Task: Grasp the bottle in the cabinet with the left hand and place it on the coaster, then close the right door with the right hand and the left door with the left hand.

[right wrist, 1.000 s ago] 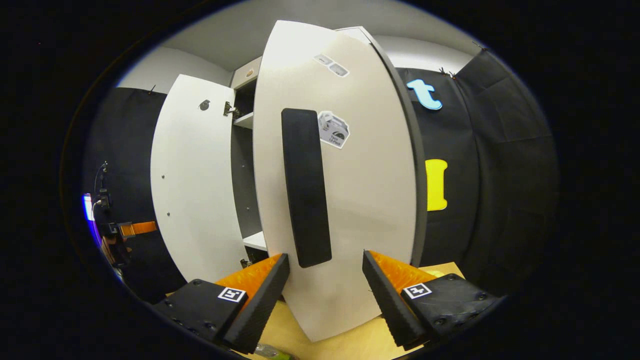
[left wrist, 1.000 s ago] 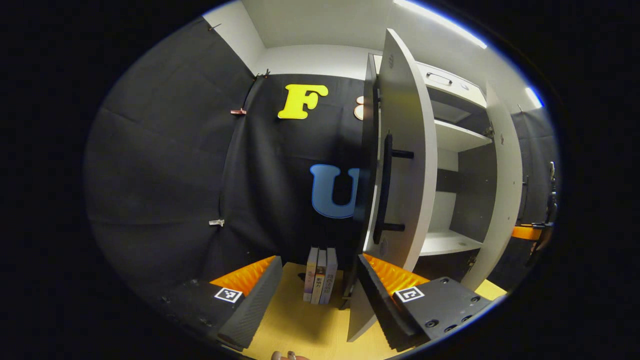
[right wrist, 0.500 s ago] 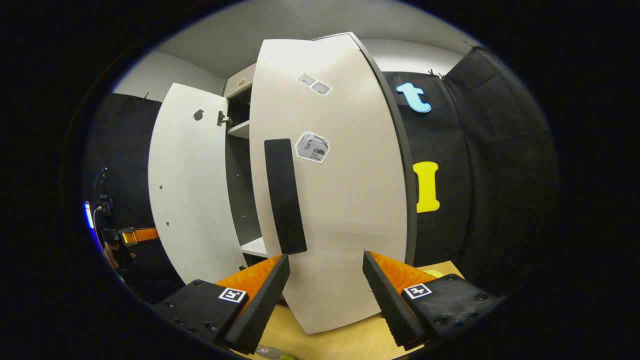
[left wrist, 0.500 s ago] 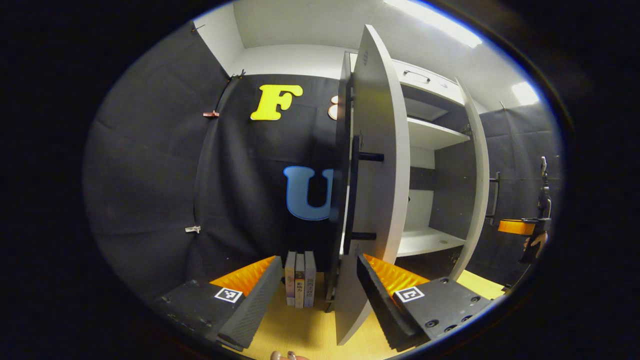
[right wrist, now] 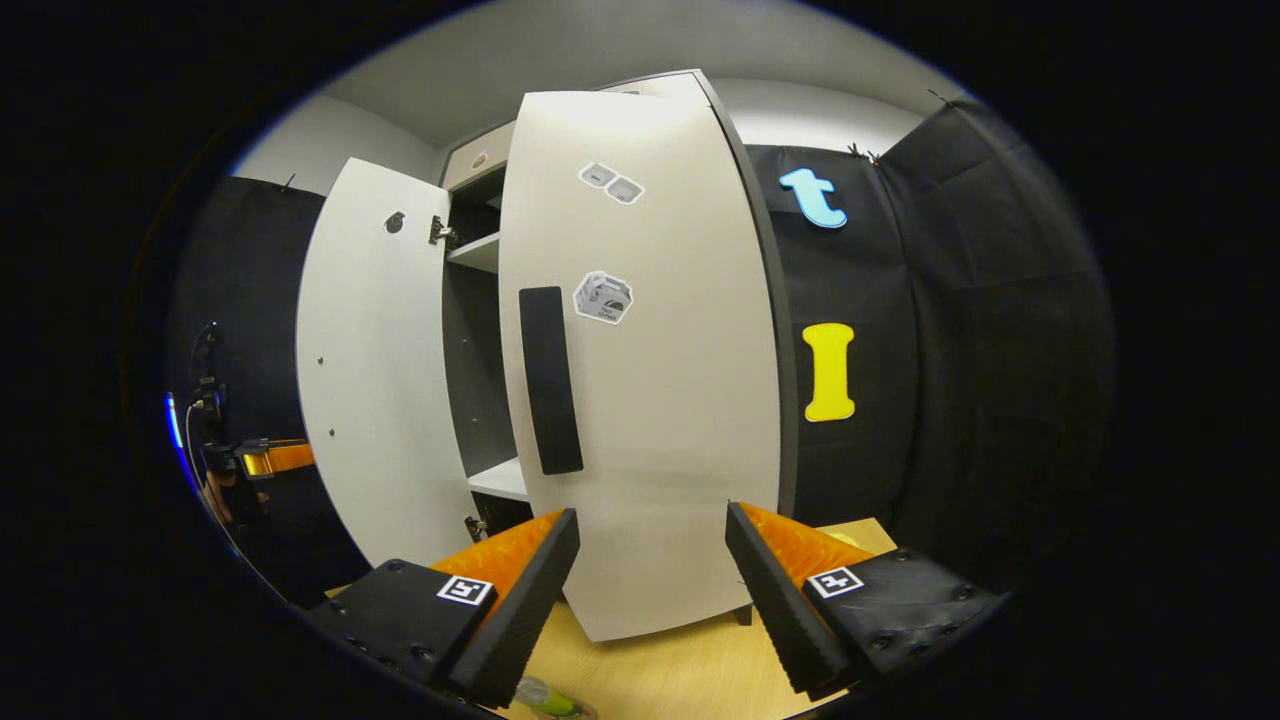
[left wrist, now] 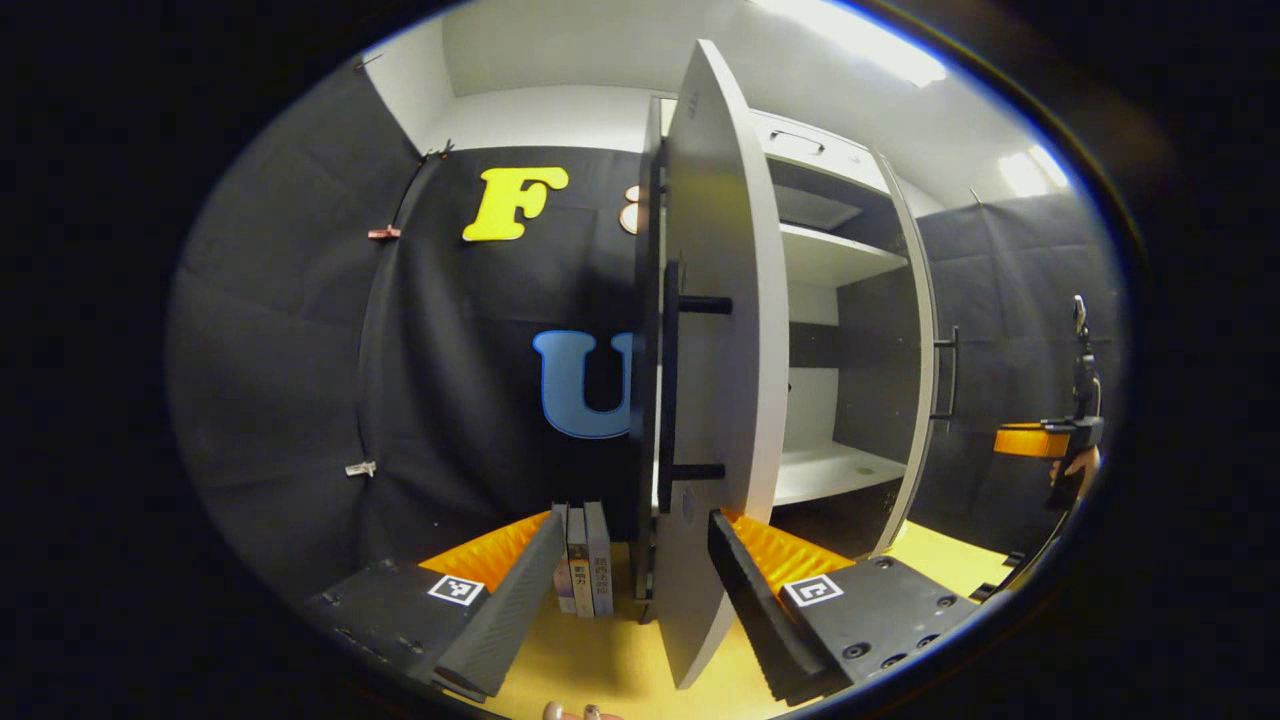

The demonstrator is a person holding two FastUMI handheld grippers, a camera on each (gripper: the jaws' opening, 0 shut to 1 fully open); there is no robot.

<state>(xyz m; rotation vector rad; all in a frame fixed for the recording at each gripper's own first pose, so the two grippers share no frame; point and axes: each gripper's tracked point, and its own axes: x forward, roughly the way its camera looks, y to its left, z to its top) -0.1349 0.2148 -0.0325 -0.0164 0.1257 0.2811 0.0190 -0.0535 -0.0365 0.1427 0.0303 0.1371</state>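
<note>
Presently: left tongs apart, empty, at 6 o'clock, straddling edge of left door beside handle. Right tongs apart, empty, facing right door, part-closed. Bottle glimpsed at 6 o'clock on bench; coaster not discernible. Risk: doors meeting mid-swing if closed together; books near left door's foot.

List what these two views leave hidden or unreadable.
- Coaster: unseen; the bottle is cut off by the right gripper view's bottom edge, so what it stands on is unknown.
- Book titles: too small in the left gripper view.
- Cabinet interior: mostly screened by the right door in the right gripper view.
- Lower shelf: partly behind the left door.
</note>
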